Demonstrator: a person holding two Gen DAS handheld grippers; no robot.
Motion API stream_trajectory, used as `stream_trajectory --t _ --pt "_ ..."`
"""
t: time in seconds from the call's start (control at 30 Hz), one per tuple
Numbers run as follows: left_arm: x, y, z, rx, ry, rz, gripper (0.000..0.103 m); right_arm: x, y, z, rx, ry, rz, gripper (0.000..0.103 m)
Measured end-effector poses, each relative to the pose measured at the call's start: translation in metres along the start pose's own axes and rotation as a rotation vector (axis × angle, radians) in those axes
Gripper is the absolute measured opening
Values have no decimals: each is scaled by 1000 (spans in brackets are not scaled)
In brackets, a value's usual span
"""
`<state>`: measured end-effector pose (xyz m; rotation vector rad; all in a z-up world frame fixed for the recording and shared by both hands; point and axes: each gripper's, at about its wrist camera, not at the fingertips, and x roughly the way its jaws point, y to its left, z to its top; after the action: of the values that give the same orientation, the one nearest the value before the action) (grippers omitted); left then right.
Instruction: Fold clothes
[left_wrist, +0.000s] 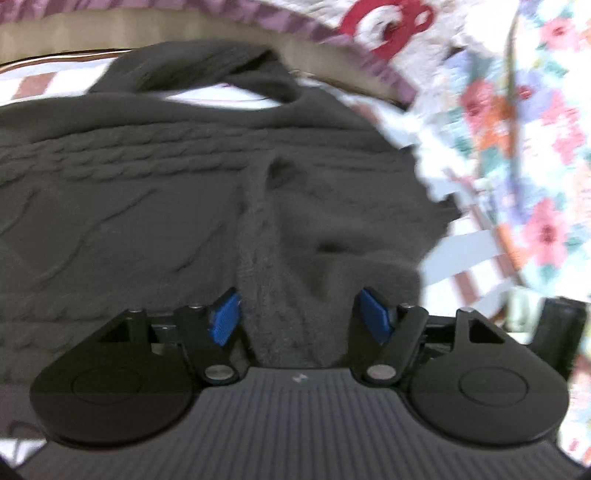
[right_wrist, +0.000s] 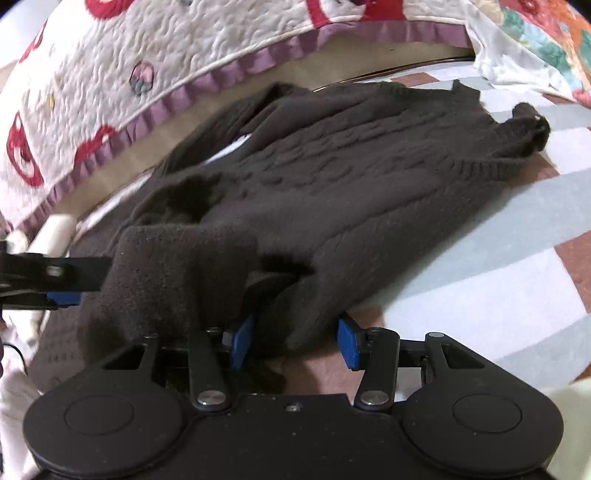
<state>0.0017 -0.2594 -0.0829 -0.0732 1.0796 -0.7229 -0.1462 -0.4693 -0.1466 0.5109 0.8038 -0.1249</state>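
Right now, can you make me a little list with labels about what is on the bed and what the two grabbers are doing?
clothing: one dark brown cable-knit sweater, rumpled, not folded flat yet
lying on: striped bedsheet
behind it: white quilt with red shapes and a purple frill
to one side: flowery fabric
left gripper: jaws apart, sweater bunched between them
right gripper: jaws apart, sweater edge between them
grip: cannot tell if either is pinching the sweater

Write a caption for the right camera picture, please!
Right gripper open around the dark sweater's edge on the striped bed.
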Motion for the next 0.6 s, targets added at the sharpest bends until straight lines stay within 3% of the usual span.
stream_trajectory --t 0.1,0.17,0.23,0.37,0.4,0.43,0.47,0.57,0.6 --pt "1 5 -5 1 -17 85 75 -10 3 0 -17 -24 -37 54" --pt "1 10 -6 -17 -18 93 79 -21 6 2 -86 -73 -104 54" --pt "4 18 -5 -71 3 51 80 -30 11 4 -177 -128 -170 54" --pt "15 28 -4 -147 61 -68 77 -19 13 15 -286 -161 -190 54" --pt "19 27 -3 -138 78 -102 62 -13 12 18 -288 -154 -192 54" --pt "23 26 -3 -130 96 -136 14 -6 11 21 -291 -146 -194 54" --pt "26 23 -1 -104 111 -136 10 0 10 23 -293 -138 -196 55" --pt "12 8 16 119 58 -1 9 6 8 30 -317 -155 -226 51" --pt "5 2 23 214 25 64 9 4 7 31 -324 -167 -232 31"
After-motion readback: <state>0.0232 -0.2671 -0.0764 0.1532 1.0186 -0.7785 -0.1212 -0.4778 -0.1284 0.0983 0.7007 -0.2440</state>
